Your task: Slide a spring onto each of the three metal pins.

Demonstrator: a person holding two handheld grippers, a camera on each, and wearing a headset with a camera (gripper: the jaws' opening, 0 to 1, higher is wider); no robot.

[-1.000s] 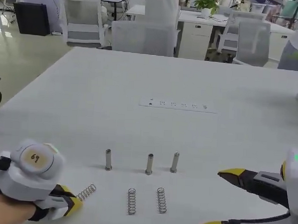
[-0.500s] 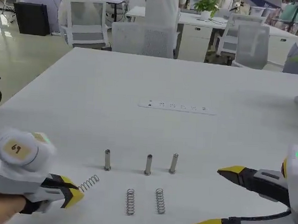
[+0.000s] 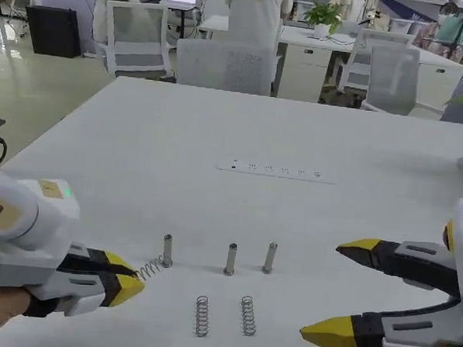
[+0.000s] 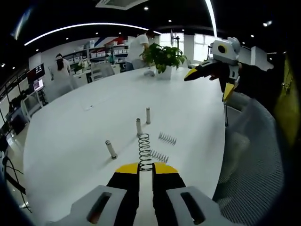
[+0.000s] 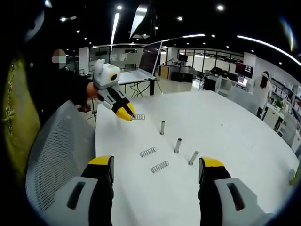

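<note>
We are seeing three pins (image 3: 231, 259) standing in a row at lower centre, two springs (image 3: 201, 316) lying just below them, a third spring (image 3: 150, 268) left of them at the tips of the left gripper (image 3: 136, 283).

pins (image 3: 230, 259): shiny metal | springs (image 3: 201, 316): metal wire | table (image 3: 179, 132): smooth, matt, prob. laminate

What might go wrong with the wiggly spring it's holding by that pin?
The left gripper pinches the held spring only at one end, so it may bend or pop out. Its free end is beside the left pin, not above its top, so it might bump and tip the pin instead of sliding on.
</note>
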